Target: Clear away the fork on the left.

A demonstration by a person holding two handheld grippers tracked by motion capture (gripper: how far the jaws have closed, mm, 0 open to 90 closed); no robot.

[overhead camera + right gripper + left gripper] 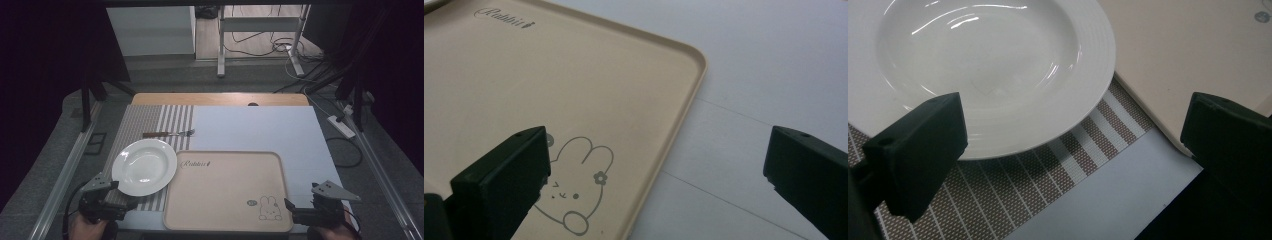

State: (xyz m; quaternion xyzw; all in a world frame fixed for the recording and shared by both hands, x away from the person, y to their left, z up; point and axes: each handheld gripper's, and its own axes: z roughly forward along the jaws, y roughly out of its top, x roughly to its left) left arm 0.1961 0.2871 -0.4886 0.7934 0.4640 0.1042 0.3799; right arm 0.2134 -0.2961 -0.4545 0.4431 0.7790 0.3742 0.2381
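The white plate (144,166) lies on the striped placemat (150,120) at the near left of the tabletop (260,125), its right rim overlapping the beige tray (227,192). The left gripper (120,192) hovers at the plate's near edge, jaws wide apart and holding nothing. The right gripper (290,209) waits, also spread and empty, at the tray's near right corner. A shallow bite on the glossy, sloping rim could likely slip, tipping the plate or dragging it against the tray's lip. The fork (168,133) lies well beyond.
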